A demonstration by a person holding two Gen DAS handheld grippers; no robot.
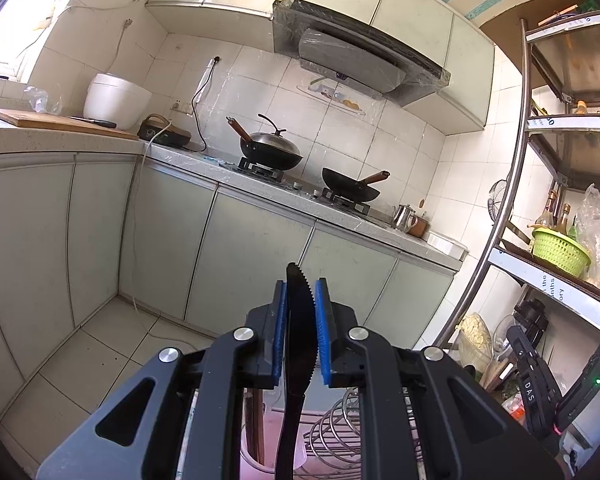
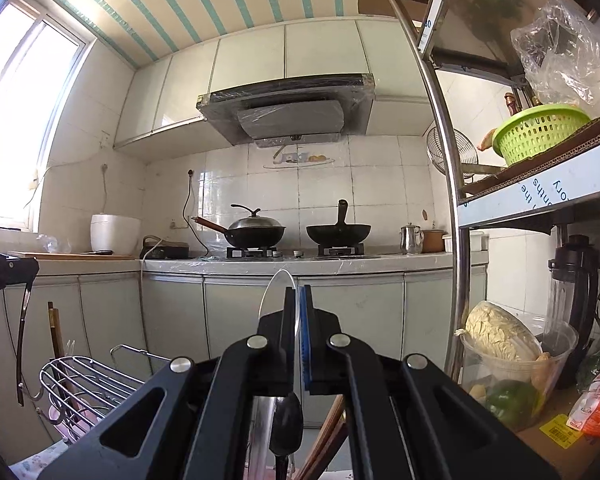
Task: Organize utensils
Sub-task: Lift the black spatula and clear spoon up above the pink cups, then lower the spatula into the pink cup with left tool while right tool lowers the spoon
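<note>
In the left wrist view my left gripper point(image 1: 301, 290) is shut on a black serrated plastic knife point(image 1: 298, 320), blade tip up, handle hanging down toward a pink holder point(image 1: 256, 452) and a wire dish rack point(image 1: 336, 432). In the right wrist view my right gripper point(image 2: 297, 300) is shut on a clear plastic utensil point(image 2: 276, 292) whose rounded end rises above the fingers. A black spoon point(image 2: 286, 424) stands just below the gripper. The left gripper's body point(image 2: 4, 272) shows at the left edge, with the black knife point(image 2: 22, 344) hanging from it over the wire rack point(image 2: 80, 380).
A kitchen counter point(image 2: 340, 266) with two woks point(image 2: 256, 232) on a stove runs across the back, with a rice cooker point(image 2: 114, 232) and a cutting board to the left. A steel shelf point(image 2: 458, 240) on the right holds a green basket point(image 2: 540, 132), a blender and food tubs.
</note>
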